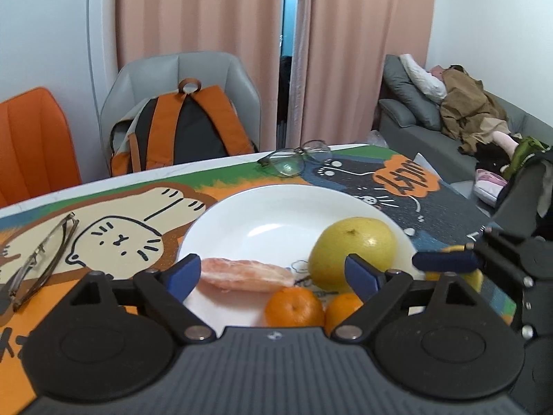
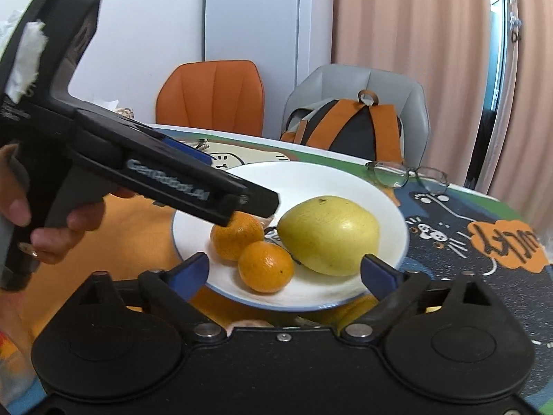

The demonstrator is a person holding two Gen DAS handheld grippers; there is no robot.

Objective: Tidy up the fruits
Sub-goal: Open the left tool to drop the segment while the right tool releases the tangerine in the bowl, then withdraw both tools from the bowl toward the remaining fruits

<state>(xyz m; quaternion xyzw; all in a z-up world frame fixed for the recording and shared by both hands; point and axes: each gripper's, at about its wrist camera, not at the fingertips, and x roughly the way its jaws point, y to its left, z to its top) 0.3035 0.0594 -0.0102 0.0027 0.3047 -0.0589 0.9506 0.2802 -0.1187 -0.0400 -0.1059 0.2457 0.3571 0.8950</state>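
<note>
**Clerk:** Pink curtains (image 1: 214,10) at the back; before them an orange chair (image 1: 31,138) and a grey chair (image 1: 221,79) bearing a backpack (image 1: 186,128). Next, the tabletop (image 1: 117,180) under a cartoon-cat mat. Contents, left to right?

**Onlooker:** Item one, folded glasses (image 1: 41,259) at the far left. Item two, white plate (image 1: 269,214), mid-mat. In it, left to right as the left wrist view has it: a peeled pink citrus segment (image 1: 245,275), long axis lying across the view; two mandarins (image 1: 293,306), touching each other; one large yellow pomelo (image 1: 352,252) just beside them. Item three, a second pair of glasses (image 1: 297,160) beyond the plate's far rim.

**Clerk:** Tools?

**Onlooker:** Left hand-held gripper (image 1: 273,275): jaws wide, nothing pressed, the segment lying between the blue pads. Right hand-held gripper (image 2: 285,275): jaws wide, empty, hanging at the plate's near rim with the nearer mandarin and the pomelo just ahead.

**Clerk:** Anything left off the plate?

**Onlooker:** Possibly. Something yellow (image 1: 475,278) shows behind the right tool's blue finger, too hidden to name. It lies on the right side, so the right hand is nearer to it, I'd judge. Otherwise the fruit appears gathered.
</note>
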